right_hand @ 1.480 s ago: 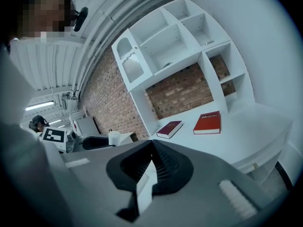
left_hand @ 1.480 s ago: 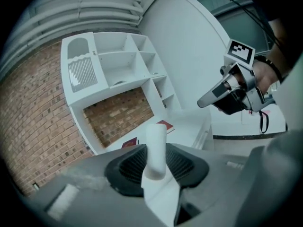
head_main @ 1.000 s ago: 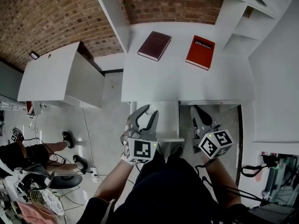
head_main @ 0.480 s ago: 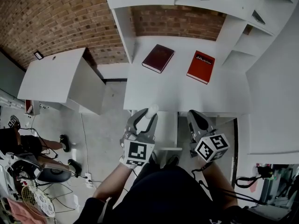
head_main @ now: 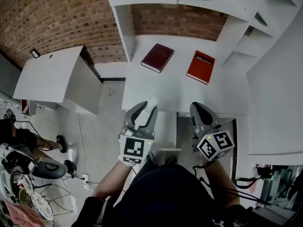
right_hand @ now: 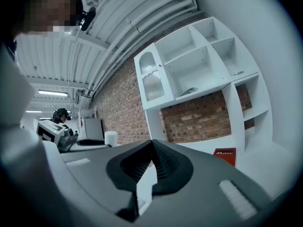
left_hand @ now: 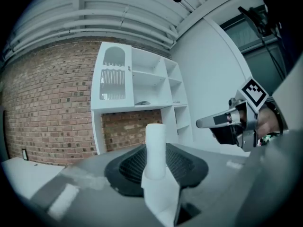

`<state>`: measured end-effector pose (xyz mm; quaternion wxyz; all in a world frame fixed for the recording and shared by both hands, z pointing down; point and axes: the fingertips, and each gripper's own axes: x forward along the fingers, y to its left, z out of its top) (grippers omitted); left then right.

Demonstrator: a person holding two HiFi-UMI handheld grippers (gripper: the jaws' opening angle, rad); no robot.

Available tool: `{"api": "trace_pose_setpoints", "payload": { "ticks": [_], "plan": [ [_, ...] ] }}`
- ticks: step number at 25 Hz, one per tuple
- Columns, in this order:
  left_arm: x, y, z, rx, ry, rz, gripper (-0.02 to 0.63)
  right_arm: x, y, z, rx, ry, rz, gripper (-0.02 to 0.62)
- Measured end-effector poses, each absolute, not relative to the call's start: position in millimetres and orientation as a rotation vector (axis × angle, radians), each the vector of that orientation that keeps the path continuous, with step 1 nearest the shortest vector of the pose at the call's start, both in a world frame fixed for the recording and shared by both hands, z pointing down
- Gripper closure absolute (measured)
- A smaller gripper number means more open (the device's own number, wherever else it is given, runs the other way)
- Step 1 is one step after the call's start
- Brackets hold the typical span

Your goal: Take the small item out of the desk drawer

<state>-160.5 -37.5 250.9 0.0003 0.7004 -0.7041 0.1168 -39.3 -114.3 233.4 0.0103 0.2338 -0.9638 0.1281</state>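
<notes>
Grips small white cylinder (left_hand: 155, 148) in left gripper (head_main: 147, 110) above desk's (head_main: 161, 89) front edge; holds right gripper (head_main: 199, 109) closed, empty. Seemingly clear of drawer already. Next: needs gentle, upright placement on bare desktop.

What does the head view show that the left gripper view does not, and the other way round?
Only the head view: the dark red book and the red book on the white desk. Only the left gripper view: the ceiling. Both: the white cylinder held in the left tool, the right tool, the brick wall.
</notes>
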Motion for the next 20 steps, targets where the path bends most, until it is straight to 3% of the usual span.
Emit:
{"api": "trace_pose_setpoints", "payload": {
  "ticks": [20],
  "plan": [
    [-175.7, -44.1, 230.9, 2.201, -2.201, 0.195, 0.469, -47.8, -122.7, 212.0, 0.755, -3.05, 0.167, 0.594]
  ]
}}
